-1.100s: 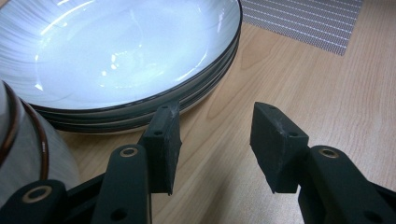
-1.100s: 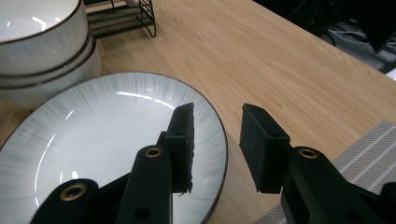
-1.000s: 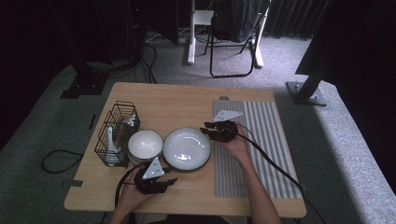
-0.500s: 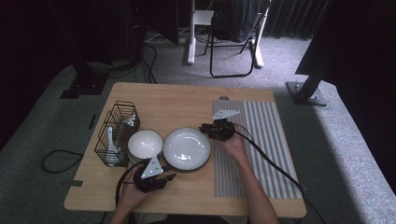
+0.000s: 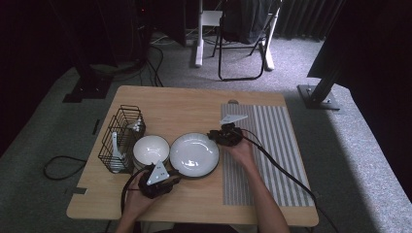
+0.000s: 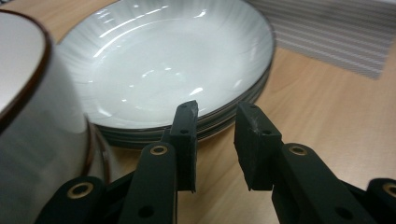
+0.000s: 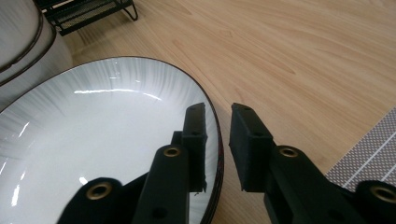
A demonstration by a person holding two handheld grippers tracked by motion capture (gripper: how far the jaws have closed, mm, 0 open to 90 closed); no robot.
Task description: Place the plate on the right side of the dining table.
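On the wooden table [image 5: 194, 104], left gripper [image 6: 215, 140] closing beside plate stack [image 6: 163, 70] rim, gripping nothing, right gripper [image 7: 217, 144] straddling the rim, jaws parted, unclamped.

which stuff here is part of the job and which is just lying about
In the job:
- stack of shallow white ceramic plates with dark rims
- left hand-held gripper, jaws just closing at the stack's near rim
- right hand-held gripper, straddling the far-right rim

Lying about:
- white ceramic bowl with brown rim
- black wire rack
- grey striped placemat
- folding chair
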